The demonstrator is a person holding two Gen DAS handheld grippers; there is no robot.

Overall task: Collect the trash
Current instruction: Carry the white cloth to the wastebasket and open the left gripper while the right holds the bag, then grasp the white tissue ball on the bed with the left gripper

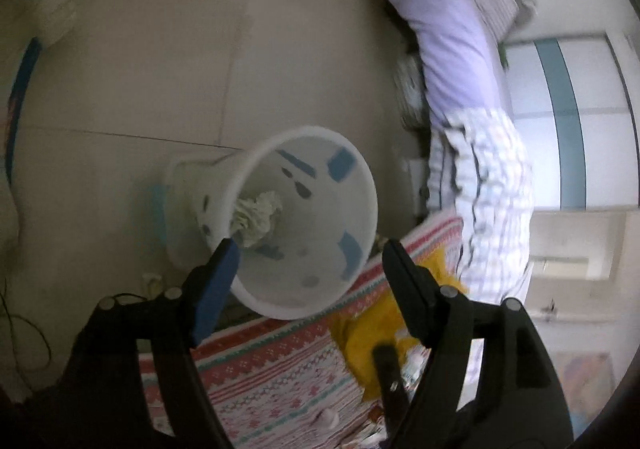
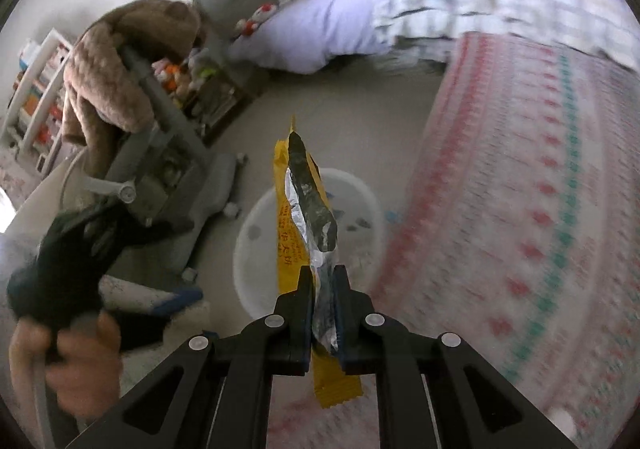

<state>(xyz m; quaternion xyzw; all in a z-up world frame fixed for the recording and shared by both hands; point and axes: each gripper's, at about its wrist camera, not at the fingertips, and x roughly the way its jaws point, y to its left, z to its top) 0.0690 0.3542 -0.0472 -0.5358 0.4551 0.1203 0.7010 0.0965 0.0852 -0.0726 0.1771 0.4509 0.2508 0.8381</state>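
A white bin (image 1: 280, 289) with blue marks stands on the floor beside the bed, and a crumpled wad of paper (image 1: 256, 219) lies in it. My left gripper (image 1: 310, 253) hovers over the bin's rim, open, with nothing between its fingers. In the right wrist view my right gripper (image 2: 323, 273) is shut on a yellow snack wrapper (image 2: 304, 209) with a silver lining. The wrapper sticks out forward above the same bin (image 2: 256, 249). Yellow wrapper (image 1: 360, 341) also shows over the bed cover in the left wrist view. A hand (image 2: 80, 361) holds the blurred left gripper at lower left.
The bed's red-and-green patterned cover (image 2: 520, 209) runs along the right of the bin, with a checked blanket (image 1: 488, 189) and a lilac pillow (image 2: 320, 29) beyond. A grey chair (image 2: 168, 169) draped in brown plush (image 2: 120, 61) stands left. Cables (image 1: 24, 329) lie on the tiled floor.
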